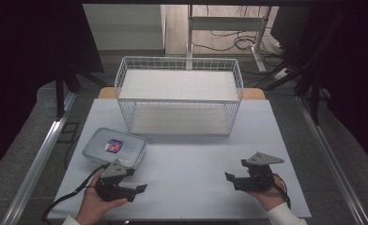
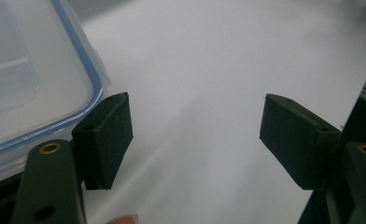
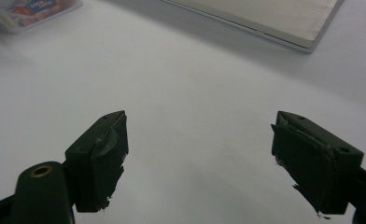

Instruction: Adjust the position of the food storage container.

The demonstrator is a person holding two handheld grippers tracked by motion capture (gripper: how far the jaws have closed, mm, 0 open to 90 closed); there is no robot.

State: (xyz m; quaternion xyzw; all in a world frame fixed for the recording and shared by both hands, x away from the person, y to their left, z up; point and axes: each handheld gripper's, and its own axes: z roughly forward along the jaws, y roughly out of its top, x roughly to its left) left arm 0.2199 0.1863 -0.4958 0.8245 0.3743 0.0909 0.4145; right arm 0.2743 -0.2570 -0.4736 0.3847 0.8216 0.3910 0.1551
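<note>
A clear plastic container (image 1: 114,147) with a blue-sealed lid and a colourful label lies on the white table (image 1: 191,159) at the left. My left gripper (image 1: 136,180) rests just in front of it, held in a hand, with its jaws pointing right. In the left gripper view the left gripper (image 2: 197,135) is open with nothing between its pads, and the container's corner (image 2: 27,79) lies beside its left jaw. My right gripper (image 1: 235,169) sits at the table's front right, jaws pointing left. The right gripper (image 3: 200,154) is open over bare table, with the container (image 3: 27,9) far off.
A white wire basket shelf (image 1: 179,96) with two levels stands at the middle back of the table; its lower board (image 3: 274,18) appears in the right gripper view. Metal rails run along both sides of the table. Desk legs and cables lie on the floor beyond.
</note>
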